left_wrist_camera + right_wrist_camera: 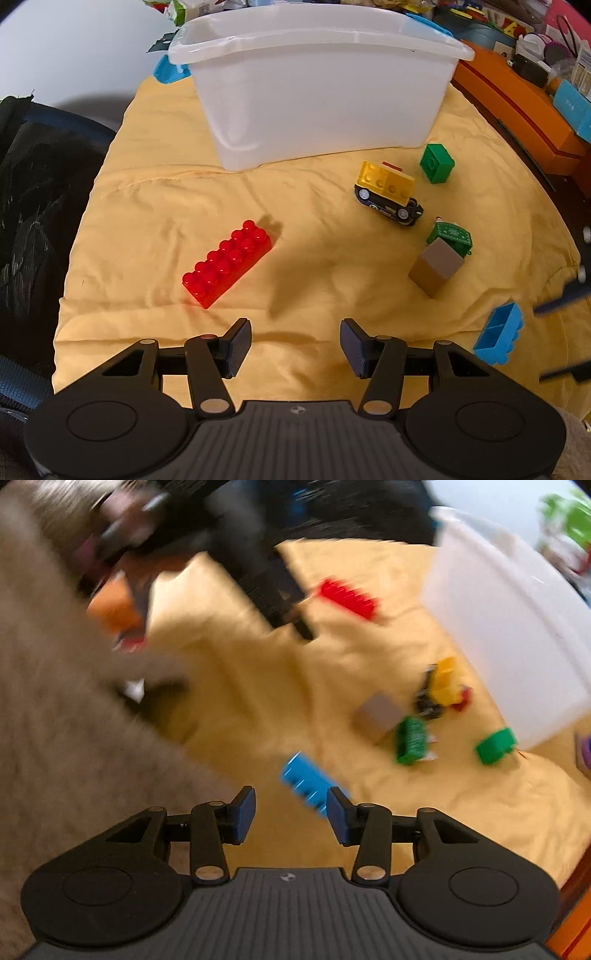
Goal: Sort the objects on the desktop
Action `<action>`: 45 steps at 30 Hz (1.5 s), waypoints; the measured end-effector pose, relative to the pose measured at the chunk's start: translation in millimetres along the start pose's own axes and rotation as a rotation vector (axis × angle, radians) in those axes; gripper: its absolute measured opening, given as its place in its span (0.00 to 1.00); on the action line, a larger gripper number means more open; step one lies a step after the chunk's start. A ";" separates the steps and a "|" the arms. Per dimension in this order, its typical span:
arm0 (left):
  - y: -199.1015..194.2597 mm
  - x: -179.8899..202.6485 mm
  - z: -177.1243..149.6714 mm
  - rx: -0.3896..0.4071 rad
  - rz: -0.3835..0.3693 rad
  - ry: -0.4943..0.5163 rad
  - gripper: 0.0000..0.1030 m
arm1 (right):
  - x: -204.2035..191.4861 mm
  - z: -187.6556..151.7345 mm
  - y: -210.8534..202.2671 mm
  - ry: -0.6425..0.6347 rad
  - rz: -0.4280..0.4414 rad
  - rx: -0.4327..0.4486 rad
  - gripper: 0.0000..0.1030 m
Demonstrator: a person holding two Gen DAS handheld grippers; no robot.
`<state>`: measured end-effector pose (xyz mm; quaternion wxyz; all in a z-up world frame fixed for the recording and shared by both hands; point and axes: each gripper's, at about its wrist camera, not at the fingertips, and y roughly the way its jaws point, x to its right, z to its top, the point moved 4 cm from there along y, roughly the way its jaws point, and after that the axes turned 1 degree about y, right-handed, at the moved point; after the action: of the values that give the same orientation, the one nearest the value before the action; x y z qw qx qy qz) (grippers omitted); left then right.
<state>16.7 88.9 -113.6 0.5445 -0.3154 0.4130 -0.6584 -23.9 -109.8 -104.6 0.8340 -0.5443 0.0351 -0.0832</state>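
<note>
The left gripper point(295, 345) hangs low over the near part of the scene, level, jaws spread wide with nothing between its fingers point(238, 347). The right gripper point(291, 814) is also spread wide and holds nothing, its fingers point(243, 814) pointing far and leftward. Its view is badly smeared, so it is probably moving. Its dark tips point(561, 299) show at the right edge of the left view.

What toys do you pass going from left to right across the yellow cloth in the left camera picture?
Red brick → yellow toy car → green cube → blue brick. The brown block and the green piece against it overlap the car and cube sideways, so they are left out.
</note>
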 end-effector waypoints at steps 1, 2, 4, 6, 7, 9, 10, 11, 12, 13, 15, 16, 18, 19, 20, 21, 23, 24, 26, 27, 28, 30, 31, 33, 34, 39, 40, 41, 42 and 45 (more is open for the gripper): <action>0.4 -0.3 0.2 -0.001 0.001 -0.001 0.56 | -5.3 -1.4 3.4 -0.059 -0.031 0.001 0.44; 0.6 -0.3 0.6 -0.002 0.002 -0.001 0.56 | -9.6 -1.9 7.3 -0.119 -0.070 0.002 0.44; 1.0 -0.2 1.2 0.000 0.002 0.003 0.56 | -13.4 0.2 18.0 -0.209 -0.113 -0.011 0.43; 0.1 0.0 1.5 0.003 0.007 0.006 0.56 | -14.2 1.4 28.0 -0.265 -0.111 -0.024 0.41; -0.6 -0.5 1.4 0.004 0.010 0.006 0.56 | -12.8 2.2 31.6 -0.281 -0.129 -0.013 0.37; -2.3 -2.5 0.3 0.004 0.013 0.002 0.56 | -3.6 5.6 34.5 -0.246 -0.126 0.002 0.35; -3.0 -3.7 -0.4 0.005 0.014 0.002 0.55 | 2.7 8.2 34.3 -0.198 -0.109 0.010 0.34; -3.8 -5.1 -1.0 0.006 0.014 0.004 0.55 | 8.7 9.4 33.8 -0.150 -0.095 0.018 0.33; -4.5 -6.6 -1.4 0.007 0.015 0.009 0.56 | 12.9 9.1 31.6 -0.110 -0.085 0.025 0.33; -5.3 -8.0 -1.2 0.010 0.019 0.017 0.56 | 16.6 7.9 30.4 -0.066 -0.076 0.033 0.33; -8.1 -11.7 1.7 0.026 0.035 0.044 0.56 | 23.7 6.6 28.3 0.047 -0.058 0.052 0.33; -10.0 -14.6 4.8 0.039 0.050 0.063 0.56 | 29.4 4.5 26.5 0.121 -0.048 0.063 0.33; -12.6 -21.7 13.6 0.064 0.083 0.097 0.56 | 38.5 -0.6 22.7 0.250 -0.038 0.081 0.33; -13.4 -26.2 18.7 0.075 0.096 0.115 0.56 | 41.5 -0.8 21.1 0.304 -0.035 0.088 0.33; -13.3 -30.6 23.7 0.085 0.101 0.137 0.56 | 45.1 -2.8 20.3 0.363 -0.032 0.094 0.33; -11.4 -35.0 28.3 0.090 0.098 0.162 0.57 | 48.7 -4.7 19.5 0.428 -0.029 0.100 0.33; -2.0 -41.8 35.2 0.071 0.099 0.219 0.57 | 55.6 -8.5 17.7 0.555 -0.018 0.107 0.32; 3.8 -43.3 37.2 0.059 0.096 0.255 0.57 | 57.3 -9.5 15.6 0.604 -0.014 0.110 0.31; 15.1 -44.2 38.0 0.036 0.069 0.312 0.57 | 62.0 -11.6 9.8 0.689 -0.010 0.120 0.30; 22.3 -44.3 37.8 0.017 0.044 0.328 0.57 | 63.7 -13.4 6.6 0.747 -0.001 0.129 0.30; 30.0 -44.5 37.4 -0.004 0.022 0.336 0.57 | 67.2 -16.1 5.7 0.812 0.014 0.139 0.30; 44.5 -45.5 35.7 -0.038 -0.001 0.343 0.57 | 68.1 -19.6 6.6 0.907 0.023 0.162 0.30; 47.6 -45.7 35.5 -0.032 -0.012 0.335 0.56 | 67.7 -20.2 9.5 0.926 0.011 0.161 0.31; 49.2 -48.2 38.3 -0.026 -0.054 0.288 0.36 | 66.4 -21.7 20.9 0.952 -0.039 0.148 0.31; 49.0 -48.5 39.0 -0.029 -0.076 0.265 0.26 | 65.3 -23.6 26.0 0.967 -0.055 0.145 0.31; 38.1 -35.2 37.8 0.012 -0.019 0.253 0.26 | 53.9 -22.6 34.5 0.946 -0.148 0.160 0.40; 33.0 -31.3 38.4 0.021 -0.020 0.241 0.26 | 51.8 -19.5 34.3 0.925 -0.163 0.170 0.40; 27.2 -27.1 39.3 0.032 -0.025 0.228 0.26 | 49.7 -15.6 33.8 0.898 -0.186 0.176 0.40; 20.7 -22.3 40.6 0.045 -0.034 0.212 0.26 | 48.5 -12.3 33.9 0.877 -0.207 0.171 0.39; -0.1 -10.9 47.7 0.090 -0.073 0.161 0.26 | 50.2 -9.2 44.6 0.864 -0.240 0.094 0.26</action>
<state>60.2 90.0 -91.1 0.4987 -0.2514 0.4138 -0.7189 28.6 -109.4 -147.4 0.7511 -0.4215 0.3131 -0.4003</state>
